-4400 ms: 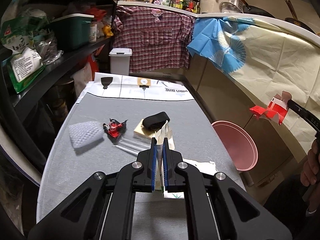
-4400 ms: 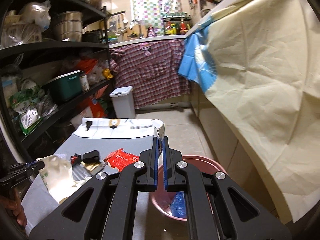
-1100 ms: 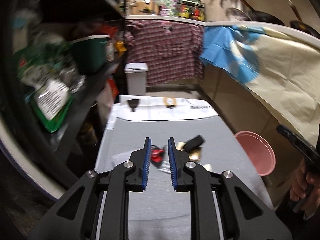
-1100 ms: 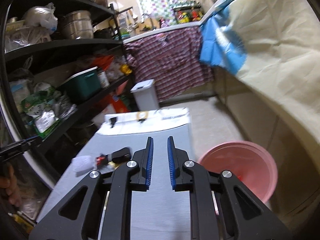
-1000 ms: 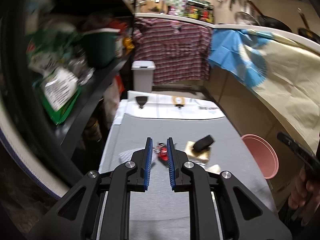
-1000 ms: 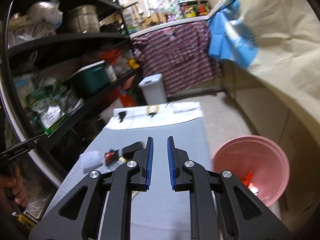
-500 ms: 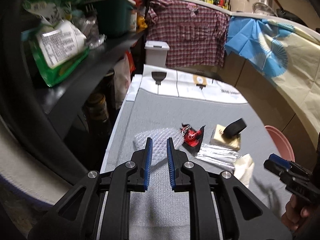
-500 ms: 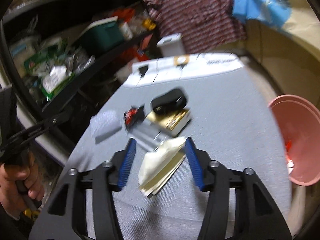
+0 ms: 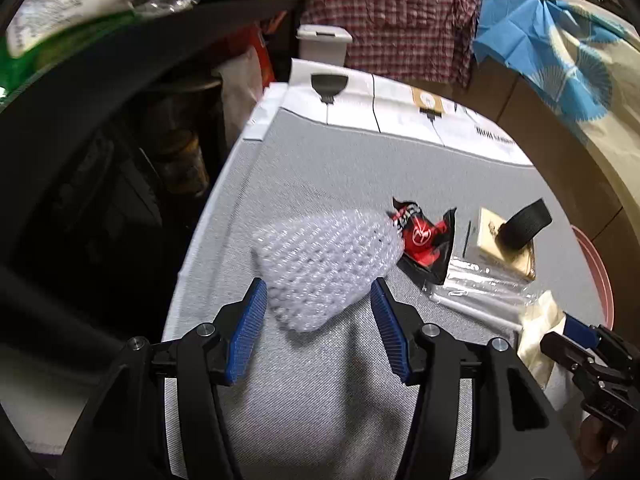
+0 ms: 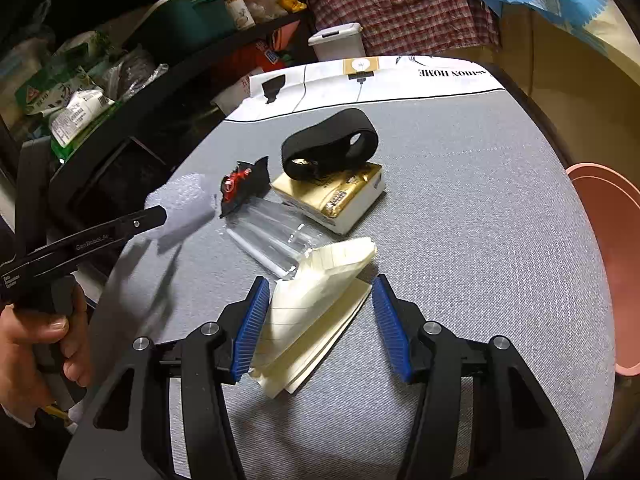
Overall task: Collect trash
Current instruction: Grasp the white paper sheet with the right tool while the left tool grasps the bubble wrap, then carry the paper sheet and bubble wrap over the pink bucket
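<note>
1. "GenRobot.AI" is printed on the left gripper; "HOME" is legible on the white box edge far ahead.
2. The left gripper is spread wide around the bubble wrap.
3. The right gripper gapes astride the cream paper wad on the table.
4. The pink bin sits right, cut off.

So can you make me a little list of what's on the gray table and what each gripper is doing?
left gripper: open, around the white bubble wrap, not closed on it
right gripper: open, around the cream folded paper
red and black wrapper: lying between the bubble wrap and the gold box
black band: resting on the gold box
clear plastic wrapper: flat, in front of the gold box
pink bin: beside the gray table, on its right
</note>
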{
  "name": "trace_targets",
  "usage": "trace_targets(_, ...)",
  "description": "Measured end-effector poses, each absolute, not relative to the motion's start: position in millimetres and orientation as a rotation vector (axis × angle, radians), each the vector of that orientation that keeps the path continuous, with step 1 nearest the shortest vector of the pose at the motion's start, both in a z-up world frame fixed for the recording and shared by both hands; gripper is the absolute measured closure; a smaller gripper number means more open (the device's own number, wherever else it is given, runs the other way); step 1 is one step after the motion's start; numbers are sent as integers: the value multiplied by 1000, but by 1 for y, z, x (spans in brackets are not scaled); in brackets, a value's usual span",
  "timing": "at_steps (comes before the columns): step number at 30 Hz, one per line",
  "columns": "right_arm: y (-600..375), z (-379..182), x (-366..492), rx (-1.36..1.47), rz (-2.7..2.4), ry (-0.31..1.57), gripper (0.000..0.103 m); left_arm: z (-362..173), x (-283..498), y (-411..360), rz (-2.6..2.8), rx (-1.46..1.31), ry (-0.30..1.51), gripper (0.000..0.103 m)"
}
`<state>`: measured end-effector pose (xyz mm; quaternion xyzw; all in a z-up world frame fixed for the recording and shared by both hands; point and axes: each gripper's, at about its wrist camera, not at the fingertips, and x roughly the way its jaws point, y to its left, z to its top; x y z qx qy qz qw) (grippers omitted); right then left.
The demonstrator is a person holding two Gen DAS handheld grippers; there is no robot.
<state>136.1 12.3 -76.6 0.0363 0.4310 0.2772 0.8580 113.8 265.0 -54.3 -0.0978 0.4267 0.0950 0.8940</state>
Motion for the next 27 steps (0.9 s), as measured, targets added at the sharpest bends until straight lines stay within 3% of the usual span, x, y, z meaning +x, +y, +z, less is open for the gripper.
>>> trace_targets(3,11,-77,138,79,579,907,55,-59,118,262,194,-190,902,63)
trace_targets(4,11,-76,138,77,578,907,60,-59,118,261,193,-189,904,73)
trace_targets(10,9,-75,138,70,569,909,81,-54,115,259,189,-173,891,97)
trace_targets(14,5,-71,135,66,553,897,93,-44,109,256,185,-166,867,99)
trace_targets(27,-28,-45,122,94,487,815,94,-12,81,236,171,-137,786,100)
